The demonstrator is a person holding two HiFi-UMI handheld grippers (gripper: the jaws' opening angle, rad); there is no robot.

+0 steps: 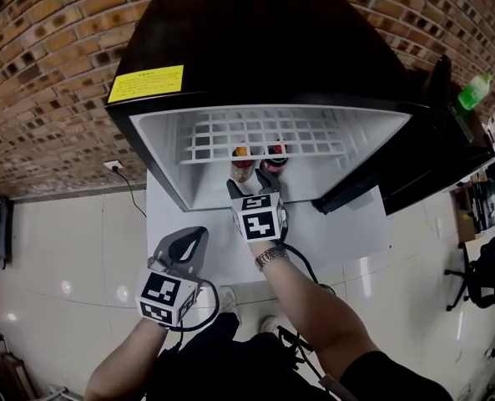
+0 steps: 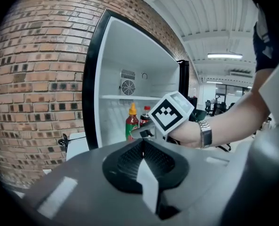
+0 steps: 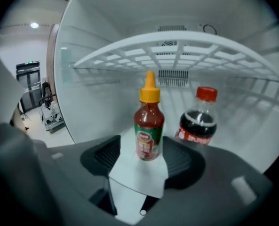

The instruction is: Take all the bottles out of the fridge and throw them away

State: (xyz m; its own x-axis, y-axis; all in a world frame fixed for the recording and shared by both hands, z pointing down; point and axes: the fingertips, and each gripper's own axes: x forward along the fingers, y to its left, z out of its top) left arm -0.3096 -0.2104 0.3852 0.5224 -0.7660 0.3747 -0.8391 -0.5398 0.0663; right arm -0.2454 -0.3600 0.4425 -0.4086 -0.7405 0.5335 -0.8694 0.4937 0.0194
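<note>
While the left gripper point(image 2: 141, 142) kept its jaws pressed together on nothing, the right gripper point(image 3: 144, 142) held its jaws wide apart, the sauce bottle point(image 3: 148, 126) upright between them, untouched; the cola bottle point(image 3: 199, 119) stood just beyond, rightward, inside the fridge point(image 1: 255, 48).

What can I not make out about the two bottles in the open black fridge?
- Head view: the white wire shelf and the right gripper cover the red sauce bottle with yellow cap and the dark cola bottle with red cap; only their tops show.
- Left gripper view: the right gripper's marker cube hides most of the cola bottle.
- Right gripper view: the print on both bottles is too small.
</note>
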